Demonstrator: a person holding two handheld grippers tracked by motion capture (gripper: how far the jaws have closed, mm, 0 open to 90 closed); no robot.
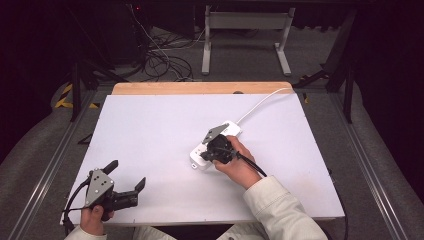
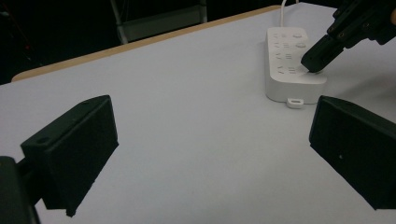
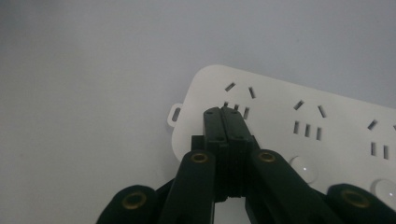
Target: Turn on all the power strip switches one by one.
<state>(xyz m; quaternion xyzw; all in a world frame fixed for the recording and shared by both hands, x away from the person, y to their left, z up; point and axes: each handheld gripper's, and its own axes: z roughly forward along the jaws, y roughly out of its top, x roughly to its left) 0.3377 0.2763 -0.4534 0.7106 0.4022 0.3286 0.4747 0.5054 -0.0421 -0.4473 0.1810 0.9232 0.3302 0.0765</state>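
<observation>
A white power strip lies near the middle of the white table, its cable running to the far edge. My right gripper is shut with nothing between its jaws. Its tips rest on or just above the strip by the end socket; contact cannot be told. The left gripper view shows those black tips at the near end of the strip. My left gripper is open at the table's near left corner, its wide-apart jaws pointing toward the strip.
The white table top has a wooden strip along its far edge. Beyond it stand a metal frame and a tangle of cables on the floor. A small white tab juts from the strip's near end.
</observation>
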